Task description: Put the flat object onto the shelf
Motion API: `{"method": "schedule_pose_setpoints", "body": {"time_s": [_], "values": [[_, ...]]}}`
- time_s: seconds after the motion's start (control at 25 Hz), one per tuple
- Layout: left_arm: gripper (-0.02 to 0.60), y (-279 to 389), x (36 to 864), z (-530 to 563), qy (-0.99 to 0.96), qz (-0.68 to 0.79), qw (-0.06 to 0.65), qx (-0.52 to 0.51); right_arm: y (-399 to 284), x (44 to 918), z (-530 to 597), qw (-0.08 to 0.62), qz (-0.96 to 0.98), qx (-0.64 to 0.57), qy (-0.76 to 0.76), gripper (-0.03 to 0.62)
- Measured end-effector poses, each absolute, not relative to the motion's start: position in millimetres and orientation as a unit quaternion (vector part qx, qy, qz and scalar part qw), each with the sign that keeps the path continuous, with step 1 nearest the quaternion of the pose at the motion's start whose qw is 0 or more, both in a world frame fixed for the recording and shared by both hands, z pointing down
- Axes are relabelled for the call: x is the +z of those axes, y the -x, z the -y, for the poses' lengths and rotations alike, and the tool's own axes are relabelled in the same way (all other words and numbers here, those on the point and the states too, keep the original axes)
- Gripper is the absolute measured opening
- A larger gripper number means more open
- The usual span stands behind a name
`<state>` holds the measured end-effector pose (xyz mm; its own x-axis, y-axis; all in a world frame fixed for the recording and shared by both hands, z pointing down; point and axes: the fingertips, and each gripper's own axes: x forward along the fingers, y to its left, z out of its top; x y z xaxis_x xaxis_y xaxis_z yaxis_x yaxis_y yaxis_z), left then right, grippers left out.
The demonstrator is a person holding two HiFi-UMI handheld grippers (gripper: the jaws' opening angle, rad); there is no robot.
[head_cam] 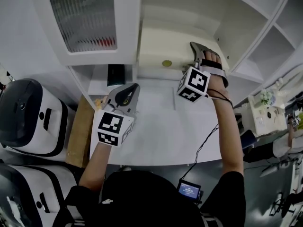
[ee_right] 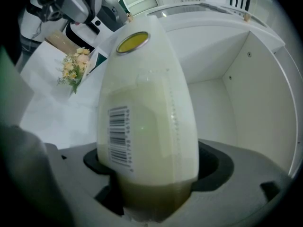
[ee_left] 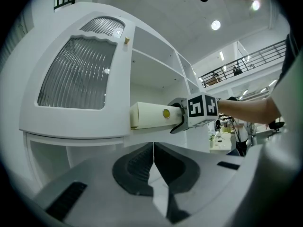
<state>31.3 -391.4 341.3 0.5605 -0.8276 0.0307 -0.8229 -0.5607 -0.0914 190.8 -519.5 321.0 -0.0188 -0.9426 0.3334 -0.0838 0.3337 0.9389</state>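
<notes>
**A:** Where is the box (ee_right: 147, 108) held?

**B:** It is caught between the jaws of the right gripper (head_cam: 193, 56), with its sides met by the pads. The end marked with the yellow dot (ee_right: 132, 41) is pointed ahead, away from the gripper. The grip appears to be slackening. The box seems to be laid already inside the shelf (ee_right: 236, 79) compartment, straight in front of the jaws.

**A:** And the left gripper (ee_left: 152, 169)?

**B:** Nothing is held by it. Its jaws are pressed together, and it is kept lower, to the left of the right gripper, over the table (head_cam: 156, 126).

**A:** How should the release be done well?

**B:** The box should probably be felt to rest fully on the shelf floor before the jaws are spread clear of both sides. Then the gripper is best drawn straight back along its own line. If it were twisted or lifted, the near end could be dragged out or the box tipped off the edge.
</notes>
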Motion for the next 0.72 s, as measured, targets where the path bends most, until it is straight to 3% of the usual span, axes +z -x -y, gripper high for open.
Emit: {"method": "schedule_pose_setpoints", "body": {"time_s": [0.72], "values": [[0.006,-26.3,353.6,400.2,0.878,-0.475,0.022,-0.043,-193.8,330.2,541.9,0.567,0.584,-0.396,-0.424,0.434]]}}
